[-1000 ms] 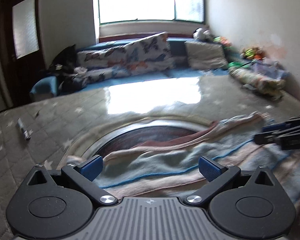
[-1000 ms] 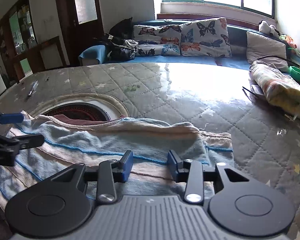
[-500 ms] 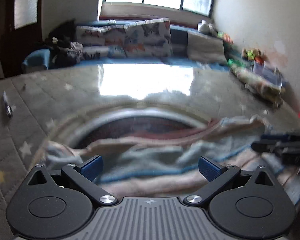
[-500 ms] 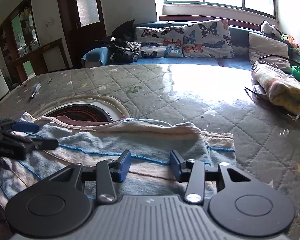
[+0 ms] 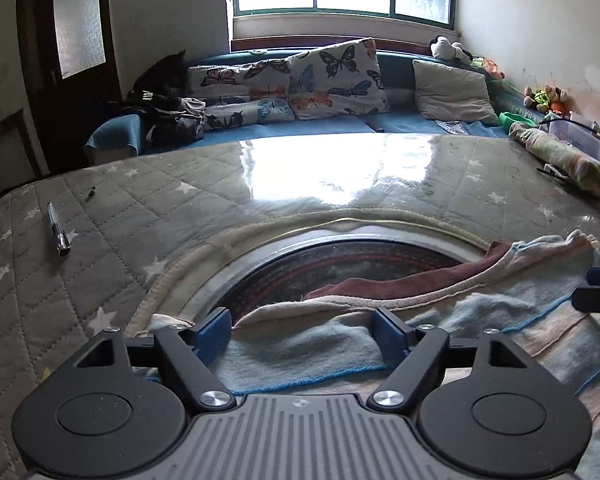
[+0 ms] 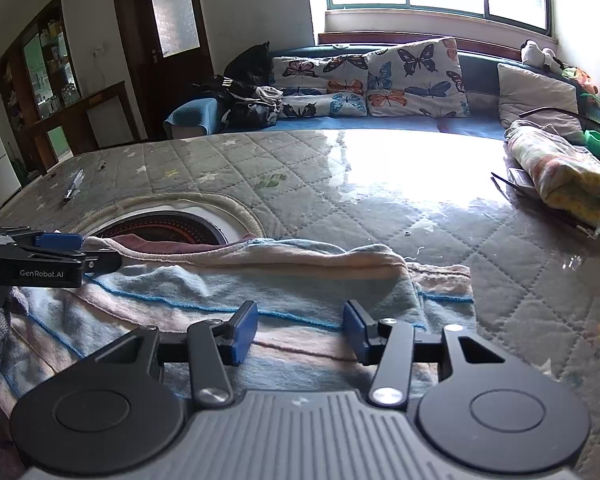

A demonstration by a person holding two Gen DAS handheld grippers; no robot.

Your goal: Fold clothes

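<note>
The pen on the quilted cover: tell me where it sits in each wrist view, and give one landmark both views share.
Left wrist view: the pen lies at the left edge, on the quilted cover, left of the round opening.
Right wrist view: the pen lies upper left, beyond that opening.
Shared landmark: the butterfly pillows under the window.

A striped garment (image 6: 240, 292) in pale blue and beige, edged with bright blue lines, is seen on a grey quilted cover (image 6: 340, 200) dotted with white stars. Butterfly-print pillows (image 5: 332, 76) in orange, blue and black are set on a blue sofa (image 5: 320, 128).
</note>
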